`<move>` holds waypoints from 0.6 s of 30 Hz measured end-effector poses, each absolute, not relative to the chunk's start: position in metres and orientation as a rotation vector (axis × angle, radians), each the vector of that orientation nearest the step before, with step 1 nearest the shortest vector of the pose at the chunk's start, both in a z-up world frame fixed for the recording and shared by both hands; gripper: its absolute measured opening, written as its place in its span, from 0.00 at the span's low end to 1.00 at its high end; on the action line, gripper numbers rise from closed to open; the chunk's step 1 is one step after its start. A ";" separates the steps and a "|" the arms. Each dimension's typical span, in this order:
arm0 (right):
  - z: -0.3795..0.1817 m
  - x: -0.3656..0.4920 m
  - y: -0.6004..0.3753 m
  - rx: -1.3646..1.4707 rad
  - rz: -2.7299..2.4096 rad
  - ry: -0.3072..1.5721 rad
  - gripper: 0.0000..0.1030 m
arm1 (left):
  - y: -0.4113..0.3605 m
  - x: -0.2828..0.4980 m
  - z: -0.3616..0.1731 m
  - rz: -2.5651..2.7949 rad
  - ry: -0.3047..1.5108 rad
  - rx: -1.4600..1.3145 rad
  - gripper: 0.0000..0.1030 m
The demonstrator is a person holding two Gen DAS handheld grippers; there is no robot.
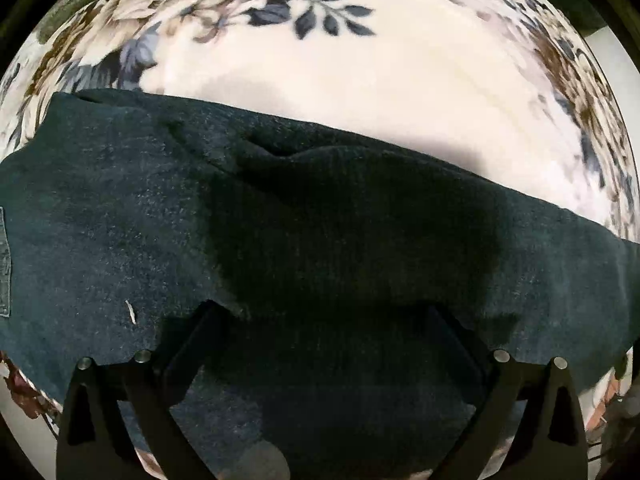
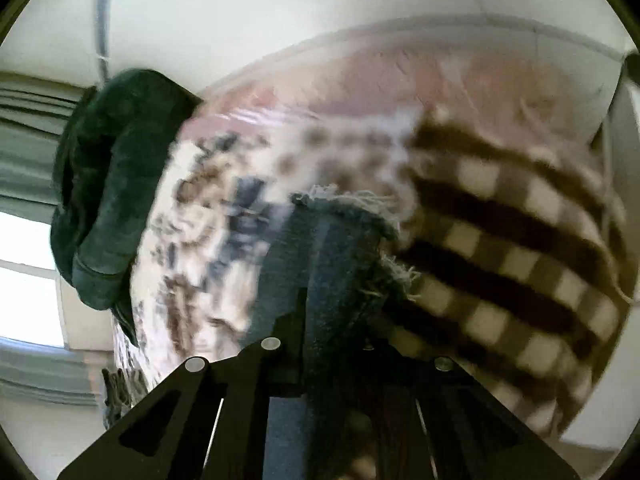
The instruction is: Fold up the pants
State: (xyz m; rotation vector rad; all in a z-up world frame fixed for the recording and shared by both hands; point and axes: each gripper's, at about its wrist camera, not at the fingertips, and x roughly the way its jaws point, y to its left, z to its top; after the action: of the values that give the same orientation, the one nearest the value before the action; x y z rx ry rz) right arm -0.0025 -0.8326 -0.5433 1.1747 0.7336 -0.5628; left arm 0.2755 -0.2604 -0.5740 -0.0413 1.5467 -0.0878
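Dark denim pants lie across a cream floral blanket. In the left wrist view my left gripper hangs just over the cloth with its fingers spread wide, holding nothing. In the right wrist view my right gripper is shut on the frayed hem end of a pant leg and holds it lifted off the blanket. The rest of the pants lies bunched at the left of that view. The view is blurred by motion.
A brown and cream checked blanket lies right of the floral blanket. A pinkish sheet and a white wall lie beyond. A window is at the far left.
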 end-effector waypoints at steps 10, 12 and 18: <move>-0.382 0.049 -0.700 0.912 -0.245 0.664 0.08 | -0.183 0.263 -0.469 -0.098 1.408 -0.218 1.00; -0.369 0.065 -0.653 0.880 -0.171 0.691 0.08 | -0.156 0.257 -0.455 -0.087 1.376 -0.229 1.00; -0.401 0.098 -0.497 0.748 -0.005 0.877 0.08 | -0.082 0.236 -0.436 -0.003 1.329 -0.271 1.00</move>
State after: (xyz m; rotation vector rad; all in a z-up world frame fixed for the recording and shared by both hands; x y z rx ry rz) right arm 0.0982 -0.4970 -0.4005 0.7479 0.8772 -0.0052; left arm 0.2361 -0.0818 -0.4357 -0.2715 1.3286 -0.0029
